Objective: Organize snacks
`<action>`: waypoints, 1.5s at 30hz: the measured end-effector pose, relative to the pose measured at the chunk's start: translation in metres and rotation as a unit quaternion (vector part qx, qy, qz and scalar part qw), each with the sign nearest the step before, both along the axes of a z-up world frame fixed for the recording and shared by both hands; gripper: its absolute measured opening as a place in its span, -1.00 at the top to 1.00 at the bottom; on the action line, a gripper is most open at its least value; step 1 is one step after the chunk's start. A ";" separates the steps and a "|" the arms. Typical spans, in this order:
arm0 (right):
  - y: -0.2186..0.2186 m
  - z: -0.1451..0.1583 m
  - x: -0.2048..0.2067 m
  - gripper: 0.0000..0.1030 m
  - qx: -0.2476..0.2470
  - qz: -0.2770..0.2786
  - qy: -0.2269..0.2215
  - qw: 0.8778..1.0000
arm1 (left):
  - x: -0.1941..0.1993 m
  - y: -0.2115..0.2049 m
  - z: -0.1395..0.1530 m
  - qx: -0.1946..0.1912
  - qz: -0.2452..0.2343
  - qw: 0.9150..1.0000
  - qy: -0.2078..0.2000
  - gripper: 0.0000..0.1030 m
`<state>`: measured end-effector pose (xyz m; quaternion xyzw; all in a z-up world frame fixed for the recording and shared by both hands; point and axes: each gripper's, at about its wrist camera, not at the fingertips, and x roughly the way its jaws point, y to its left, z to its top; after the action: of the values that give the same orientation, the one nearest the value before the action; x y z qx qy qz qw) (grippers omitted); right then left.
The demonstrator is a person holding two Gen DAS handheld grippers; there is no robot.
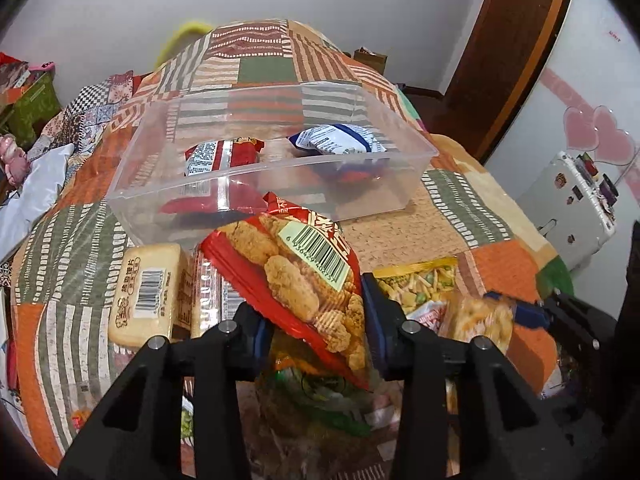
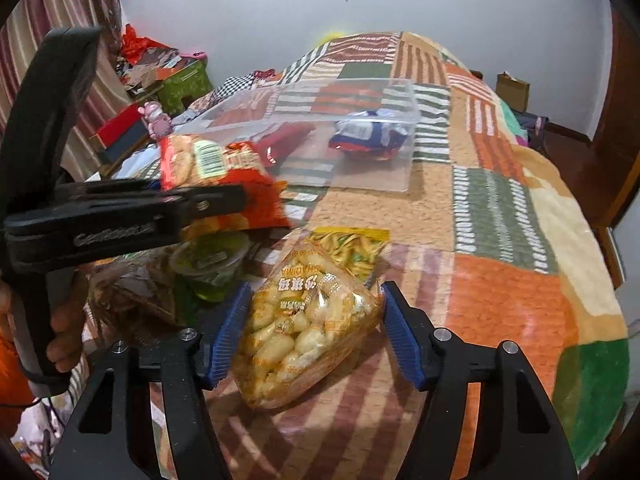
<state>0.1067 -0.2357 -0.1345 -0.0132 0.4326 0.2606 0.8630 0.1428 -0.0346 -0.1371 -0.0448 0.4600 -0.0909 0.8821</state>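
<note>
**Q:** Nearest the left wrist camera, what is seen?

**A:** Black arms with blue pads are seen; the left claw (image 1: 314, 320) is clenched on a red snack bag (image 1: 304, 276) printed with fried pieces and a barcode label. The bag is pinched at its lower part and stands tilted above a heap of other packets.

**Q:** And what is the largest thing shown?

**A:** A bed covered by a patchwork quilt (image 1: 460, 216) in orange, green and cream is shown across both views. On it, beyond the red bag, a clear plastic bin (image 1: 256, 172) is set. Two packets are lying inside: a red-and-white packet (image 1: 222, 156) to the left and a blue-and-white packet (image 1: 340, 140) to the right, apart from each other.

**Q:** What is held by the other claw?

**A:** In the right wrist view, the right claw (image 2: 316, 328) is placed around a clear bag of pale puffed snacks (image 2: 304, 328) lying on the quilt. Both blue pads are seen against the bag's sides, so it is gripped. Just behind it a yellow packet (image 2: 352, 248) of green and yellow snacks is lying.

**Q:** Anything smaller?

**A:** A pale wrapped biscuit pack (image 1: 144, 292) is lying left of the red bag, and a green cup (image 2: 210, 268) is seen in the heap. Part of a hand (image 2: 66, 328) is seen on the left claw's handle.
</note>
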 end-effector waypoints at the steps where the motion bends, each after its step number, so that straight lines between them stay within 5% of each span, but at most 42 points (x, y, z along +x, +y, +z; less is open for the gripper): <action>1: -0.002 0.002 0.002 -0.21 0.001 -0.004 -0.002 1.000 | -0.003 0.001 0.003 0.000 0.000 1.000 -0.004 0.25; 28: 0.009 0.066 0.051 -0.15 0.041 -0.024 -0.091 0.995 | -0.026 0.042 0.073 -0.046 0.023 0.995 -0.083 0.40; 31: 0.012 0.072 0.059 -0.15 0.048 -0.027 -0.098 0.994 | -0.021 0.048 0.083 -0.042 0.030 0.994 -0.097 0.70; 37: 0.021 0.071 0.070 -0.15 0.052 -0.025 -0.095 0.994 | -0.008 0.053 0.083 -0.033 0.027 0.995 -0.092 0.69; 40: 0.021 0.065 0.070 -0.15 0.048 -0.024 -0.089 0.995 | -0.009 0.049 0.072 -0.020 0.014 0.997 -0.078 0.32; 42: 0.019 0.062 0.070 -0.15 0.045 -0.024 -0.084 0.995 | -0.012 0.047 0.064 -0.012 0.014 0.997 -0.072 -0.37; 45: 0.015 0.059 0.070 -0.15 0.047 -0.027 -0.077 0.996 | -0.014 0.045 0.053 0.001 0.017 0.998 -0.066 -0.68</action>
<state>0.1764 -0.2208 -0.0751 0.0190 0.3527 0.2552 0.9001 0.1283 0.0108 -0.0843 -0.0459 0.4002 -0.0781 0.9119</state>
